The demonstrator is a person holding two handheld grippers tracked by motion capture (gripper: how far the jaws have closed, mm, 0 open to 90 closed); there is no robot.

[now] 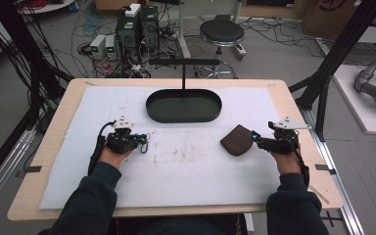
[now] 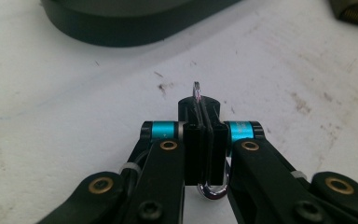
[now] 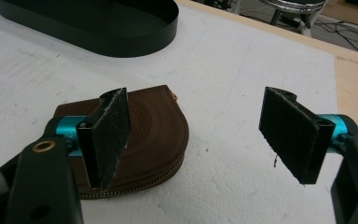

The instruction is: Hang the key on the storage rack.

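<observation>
The left gripper [image 2: 204,135], at lower centre of its own view, is clamping a silver metal ring [image 2: 213,190]; the closed fingers are hiding most of it. The right gripper [image 3: 205,135] is holding its fingers wide apart, one finger [image 3: 107,135] overlapping the brown leather pouch [image 3: 154,135] lying on the white mat [image 1: 186,166] at centre right. The pouch's embossed circular stamp is remaining unreadable. A black oval tray [image 1: 183,105] is sitting at upper centre.
</observation>
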